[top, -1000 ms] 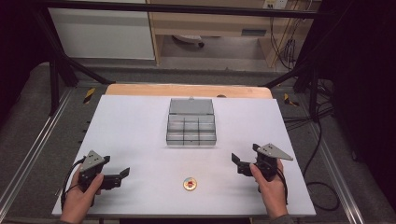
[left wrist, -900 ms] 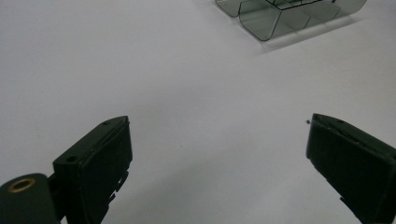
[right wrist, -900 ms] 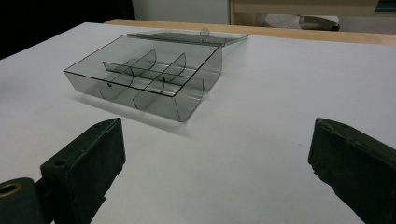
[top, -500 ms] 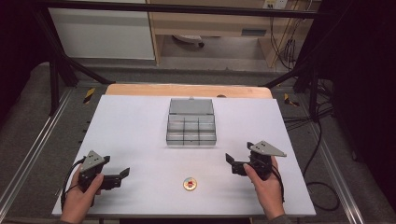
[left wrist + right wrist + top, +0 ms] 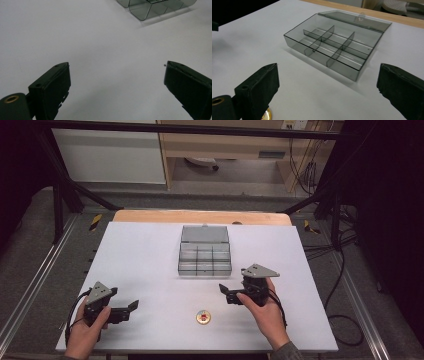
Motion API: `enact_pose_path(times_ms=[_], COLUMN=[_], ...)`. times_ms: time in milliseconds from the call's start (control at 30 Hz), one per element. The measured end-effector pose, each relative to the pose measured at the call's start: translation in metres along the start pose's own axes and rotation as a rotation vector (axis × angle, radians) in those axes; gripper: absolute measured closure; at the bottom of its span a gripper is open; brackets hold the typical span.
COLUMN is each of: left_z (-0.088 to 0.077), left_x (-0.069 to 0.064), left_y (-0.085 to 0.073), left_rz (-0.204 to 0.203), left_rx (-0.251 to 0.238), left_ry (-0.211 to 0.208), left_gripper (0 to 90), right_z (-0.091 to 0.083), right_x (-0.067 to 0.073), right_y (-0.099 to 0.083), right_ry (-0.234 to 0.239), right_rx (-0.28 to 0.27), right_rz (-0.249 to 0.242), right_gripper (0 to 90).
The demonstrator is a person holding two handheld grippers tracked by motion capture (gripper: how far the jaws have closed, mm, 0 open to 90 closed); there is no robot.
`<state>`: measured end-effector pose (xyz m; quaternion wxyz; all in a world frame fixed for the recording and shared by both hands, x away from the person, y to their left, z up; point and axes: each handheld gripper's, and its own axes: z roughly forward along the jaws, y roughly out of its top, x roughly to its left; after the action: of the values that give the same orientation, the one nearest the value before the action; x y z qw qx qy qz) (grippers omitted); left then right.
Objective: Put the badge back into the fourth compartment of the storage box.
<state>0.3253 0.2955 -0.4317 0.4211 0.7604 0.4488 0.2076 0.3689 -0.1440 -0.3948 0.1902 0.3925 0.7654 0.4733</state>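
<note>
White desk [image 5: 150, 265]: clear compartment box [image 5: 205, 256], lid open; gold disc [image 5: 203, 317]. Left claw [image 5: 131, 309] and right claw [image 5: 223, 291] both released, empty.

No readable text, label, brand or number appears anywhere; the small round gold and red disc [image 5: 203, 317] on the white table bears markings too small to read.

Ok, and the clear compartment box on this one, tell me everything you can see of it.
The compartment box is smoky clear plastic, shallow and rectangular, split by thin dividers into six cells that look empty. Its hinged lid lies folded open behind it. It sits flat mid-table on the white surface, with neither gripper touching it.
</note>
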Motion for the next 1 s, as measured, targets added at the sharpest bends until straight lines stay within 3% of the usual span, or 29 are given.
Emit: enact_pose_path(times_ms=[267, 667, 1000], left_z=[0.000, 0.000, 0.000], left_x=[0.000, 0.000, 0.000], left_y=[0.000, 0.000, 0.001], left_rz=[-0.003, -0.001, 0.000], left_rx=[-0.001, -0.002, -0.001], left_ry=[-0.004, -0.010, -0.009], left_gripper=[7.0, 7.0, 7.0], right_z=[0.018, 0.025, 0.029], right_x=[0.020, 0.041, 0.053], right_y=[-0.007, -0.016, -0.022], right_ry=[0.062, 0.132, 0.164], right_rx=[0.048, 0.113, 0.154], right_rz=[-0.024, -0.040, -0.067], right_gripper=[5.1, 5.1, 4.9])
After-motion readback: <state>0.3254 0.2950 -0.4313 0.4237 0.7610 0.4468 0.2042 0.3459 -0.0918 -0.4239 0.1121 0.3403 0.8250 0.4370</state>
